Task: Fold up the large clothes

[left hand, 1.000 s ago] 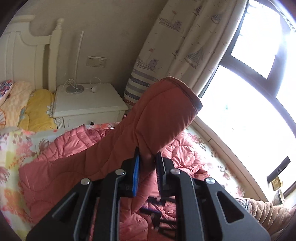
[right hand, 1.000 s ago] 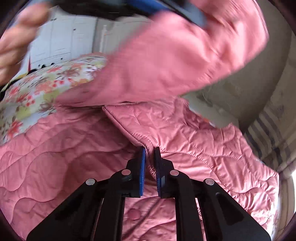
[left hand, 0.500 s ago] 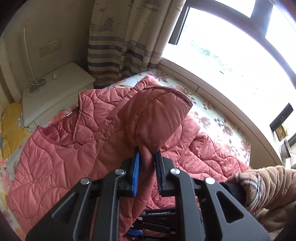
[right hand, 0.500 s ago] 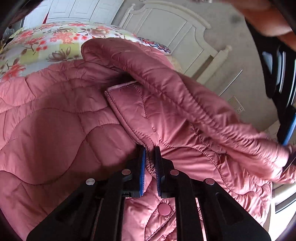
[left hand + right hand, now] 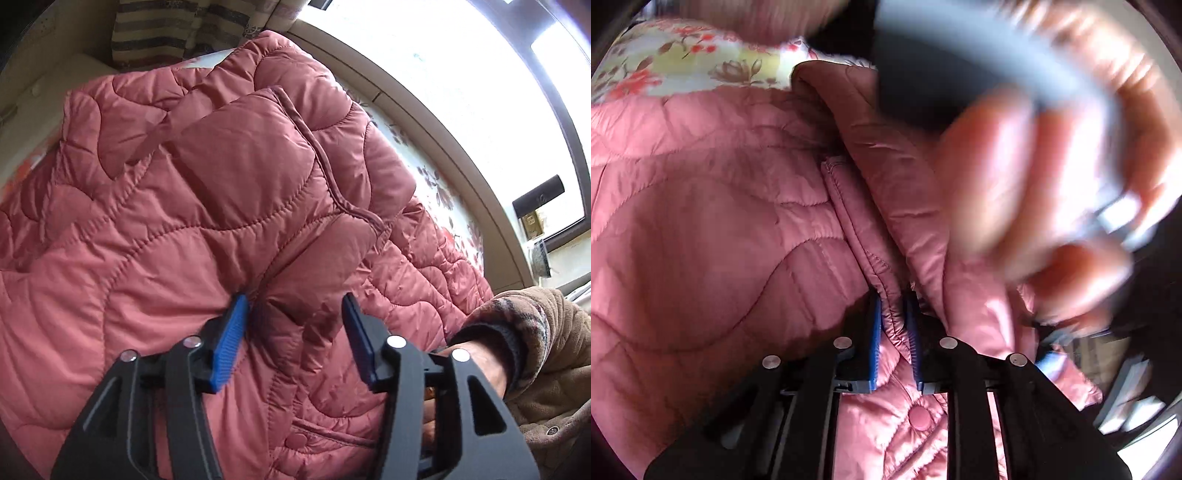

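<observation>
Across the floral bedsheet (image 5: 701, 66) lies one pink quilted jacket (image 5: 184, 229), spread flat, with one sleeve (image 5: 288, 177) folded over its body and the piped cuff edge running diagonally across the padding. Two grippers work on it, each with black arms and two blue ribbed pads.

From the left wrist view, the left gripper (image 5: 293, 328) points steeply down at the folded sleeve; its jaws have just been opening and now stand apart, with puffed sleeve fabric between them but the right pad clear of it. Beside it, at lower right, one hand (image 5: 476, 373) in a brown fleecy sleeve (image 5: 546, 354) holds the right gripper's frame.

From the right wrist view, the right gripper (image 5: 894, 332) tilts down at the jacket's front edge; its jaws have just been easing open slightly, yet the stitched placket (image 5: 864, 236) still sits pinched between the narrow pads. One round snap button (image 5: 921, 417) shows just below them. A blurred hand (image 5: 1027, 184) fills the upper right.

The jacket's shell is shiny, wavy-stitched and softly padded.
</observation>
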Demonstrator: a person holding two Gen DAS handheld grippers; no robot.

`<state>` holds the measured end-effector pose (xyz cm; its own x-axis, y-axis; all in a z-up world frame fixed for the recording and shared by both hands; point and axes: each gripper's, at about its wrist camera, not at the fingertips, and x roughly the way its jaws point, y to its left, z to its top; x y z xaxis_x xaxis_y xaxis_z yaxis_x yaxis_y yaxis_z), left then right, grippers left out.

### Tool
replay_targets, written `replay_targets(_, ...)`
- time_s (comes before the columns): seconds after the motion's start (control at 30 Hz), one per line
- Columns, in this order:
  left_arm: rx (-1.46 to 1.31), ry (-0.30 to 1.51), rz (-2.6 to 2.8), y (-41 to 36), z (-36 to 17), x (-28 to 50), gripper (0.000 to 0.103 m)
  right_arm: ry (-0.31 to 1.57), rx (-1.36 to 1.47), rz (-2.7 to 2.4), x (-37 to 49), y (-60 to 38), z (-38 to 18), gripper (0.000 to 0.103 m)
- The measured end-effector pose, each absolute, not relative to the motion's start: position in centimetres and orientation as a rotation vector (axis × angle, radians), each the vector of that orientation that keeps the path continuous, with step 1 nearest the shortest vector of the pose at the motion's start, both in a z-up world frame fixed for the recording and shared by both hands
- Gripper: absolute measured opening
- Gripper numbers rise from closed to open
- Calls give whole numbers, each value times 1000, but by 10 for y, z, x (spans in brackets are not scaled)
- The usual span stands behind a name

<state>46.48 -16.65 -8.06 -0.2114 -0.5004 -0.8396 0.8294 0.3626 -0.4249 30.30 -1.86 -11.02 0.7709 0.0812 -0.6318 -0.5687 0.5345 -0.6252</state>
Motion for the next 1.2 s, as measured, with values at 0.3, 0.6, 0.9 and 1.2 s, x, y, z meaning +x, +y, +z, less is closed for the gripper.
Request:
replay_targets(0.3,300,1129,-1245,-162,-85,440,85,647,-349,648,266,-167,-41,40)
replay_targets(0.6,31,1086,-1245,-149,-90,444,87,724,64,808,322,-256,-29,13)
replay_targets(0.9,68,1021,-1264,-150,-95,424,96,522,129,1039,274,-288,15,46)
replay_targets(1.2,252,907,-1159,-148,-88,406,101,685,52,296,407,-290,-1,61)
